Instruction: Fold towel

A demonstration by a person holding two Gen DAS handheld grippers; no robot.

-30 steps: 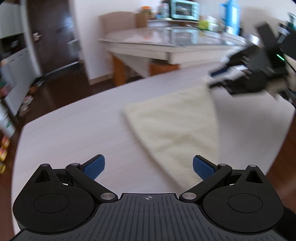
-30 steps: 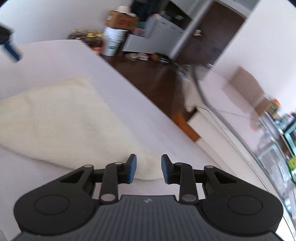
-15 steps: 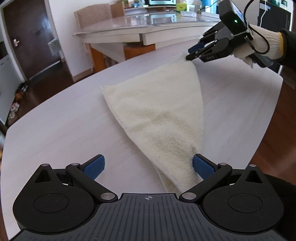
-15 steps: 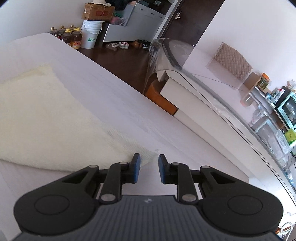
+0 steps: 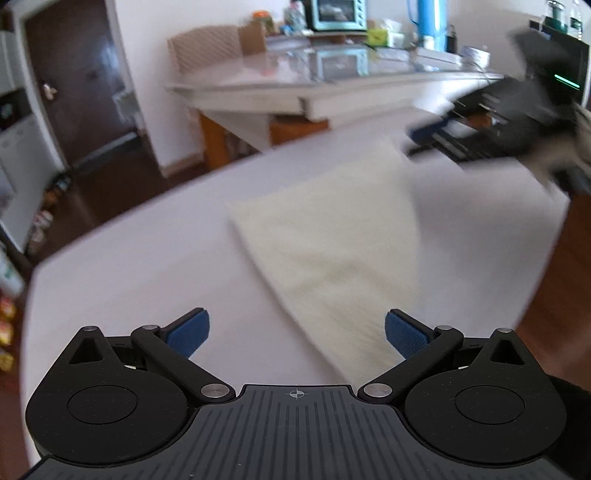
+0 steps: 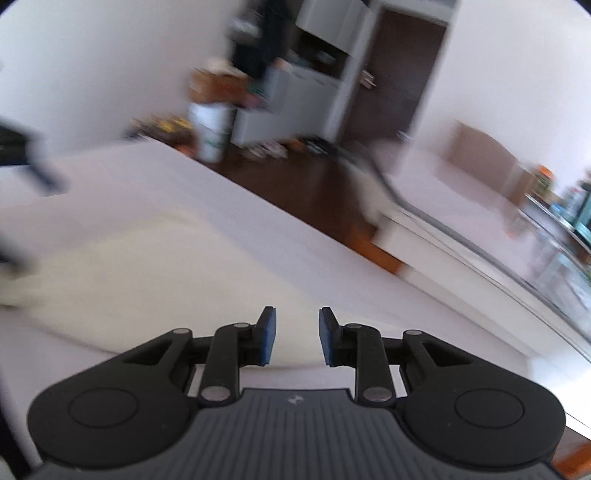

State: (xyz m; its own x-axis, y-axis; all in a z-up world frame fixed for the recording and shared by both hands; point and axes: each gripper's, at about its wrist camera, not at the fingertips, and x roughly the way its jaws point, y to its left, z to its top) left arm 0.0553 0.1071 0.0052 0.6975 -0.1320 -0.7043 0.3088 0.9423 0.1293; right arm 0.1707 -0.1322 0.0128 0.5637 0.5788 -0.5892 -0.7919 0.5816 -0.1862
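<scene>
A cream towel (image 5: 332,236) lies flat on the white table (image 5: 129,266). My left gripper (image 5: 297,332) is wide open and empty, just short of the towel's near corner, which lies by its right finger. My right gripper (image 6: 293,336) is partly open with nothing between its pads, above the towel's (image 6: 147,280) near edge. It also shows, blurred, at the towel's far corner in the left wrist view (image 5: 491,129). The left gripper shows as a dark blur at the left edge of the right wrist view (image 6: 26,162).
A second table with a glass top (image 5: 314,74) stands beyond, with a toaster oven (image 5: 338,14) and a blue jug (image 5: 426,18). Dark wood floor (image 6: 295,184) lies past the table edge. A white bucket (image 6: 210,129) and boxes stand by the wall.
Both grippers have lifted and pulled back, blurring both views. The right gripper's fingers have spread wider and stand off the towel corner. The towel lies still.
</scene>
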